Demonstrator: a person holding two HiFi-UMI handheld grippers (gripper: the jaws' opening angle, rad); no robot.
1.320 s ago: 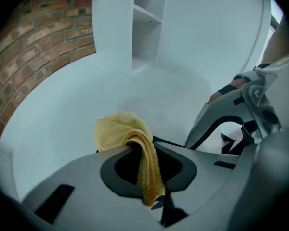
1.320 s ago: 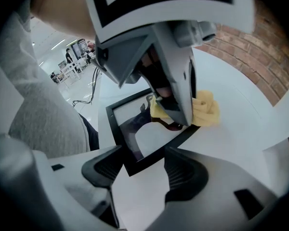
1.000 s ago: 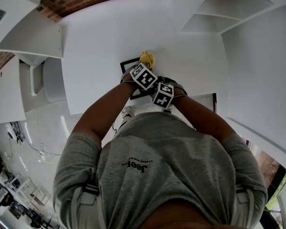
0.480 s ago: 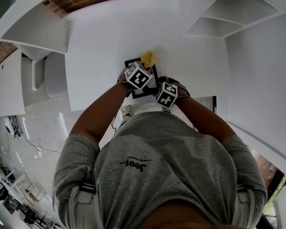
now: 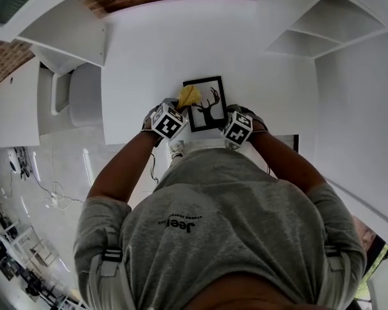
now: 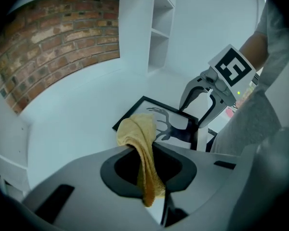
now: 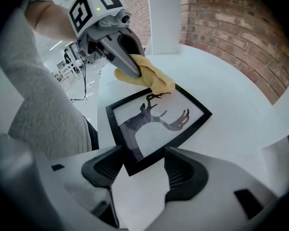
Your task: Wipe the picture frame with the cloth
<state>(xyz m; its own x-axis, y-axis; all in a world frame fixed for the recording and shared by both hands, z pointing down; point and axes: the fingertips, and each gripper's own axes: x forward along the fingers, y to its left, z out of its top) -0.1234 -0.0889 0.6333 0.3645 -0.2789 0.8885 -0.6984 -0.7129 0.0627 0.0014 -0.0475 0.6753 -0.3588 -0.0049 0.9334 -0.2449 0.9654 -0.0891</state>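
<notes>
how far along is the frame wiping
Done: the left gripper is shut on the yellow cloth. In hand: the cloth sits over one corner of the picture frame, while the open right gripper straddles the opposite corner. Left: the rest of the frame; cleanliness can't be judged.

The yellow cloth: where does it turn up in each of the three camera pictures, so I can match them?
Head view: the soft yellow cloth sits upper centre, at the left edge of the black picture frame.
Left gripper view: low centre, pinched in the left tool.
Right gripper view: upper centre, at the frame's far corner.
Shared landmark: the deer silhouette in the frame.
</notes>
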